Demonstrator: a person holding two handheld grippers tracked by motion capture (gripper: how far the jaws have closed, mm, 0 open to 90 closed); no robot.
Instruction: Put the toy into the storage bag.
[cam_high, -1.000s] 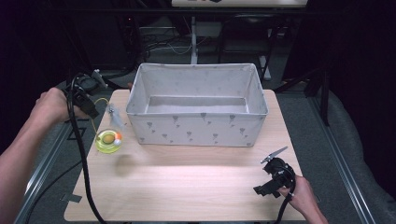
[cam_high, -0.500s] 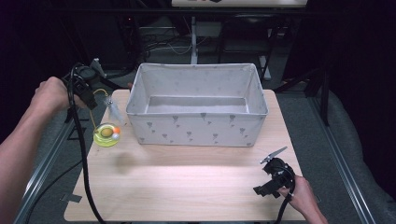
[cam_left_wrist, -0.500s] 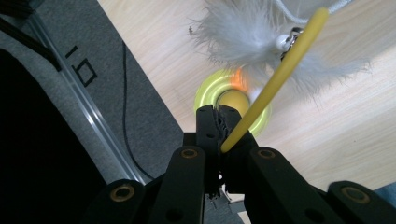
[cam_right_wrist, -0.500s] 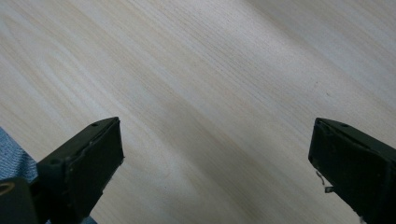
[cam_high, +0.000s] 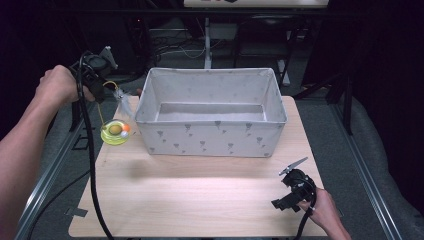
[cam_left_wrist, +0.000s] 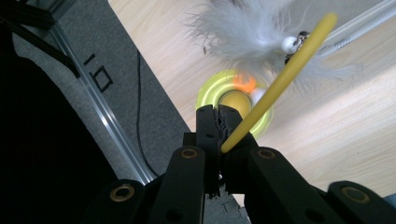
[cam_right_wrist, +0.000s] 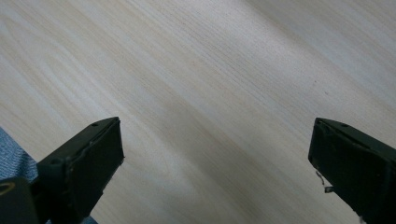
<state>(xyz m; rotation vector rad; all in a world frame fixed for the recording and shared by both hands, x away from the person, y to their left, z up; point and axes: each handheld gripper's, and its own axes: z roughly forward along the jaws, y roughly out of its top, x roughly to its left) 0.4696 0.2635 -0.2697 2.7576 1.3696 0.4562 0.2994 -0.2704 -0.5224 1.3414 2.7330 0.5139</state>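
Beyond the table's left edge, the left gripper is raised with its jaws clamped tight on the thin yellow plastic wand of a cat toy; the toy's round lime-green base, carrying a small orange ball, looks lifted a little above the pale wooden table, just beside the left wall of the grey fabric storage box printed with small dark marks. A tuft of soft white feathers with a small metal bell hangs from the wand's far end, close to the box's near-left corner. The right gripper idles low over bare wood at the near right, jaws spread wide and empty. Judging by this, the toy is bound for the box. The wand is slim, smooth and springy, so the base may swing and strike the soft box wall, or the wand may slip through the pinch; the wispy feathers could also snag on the fabric rim
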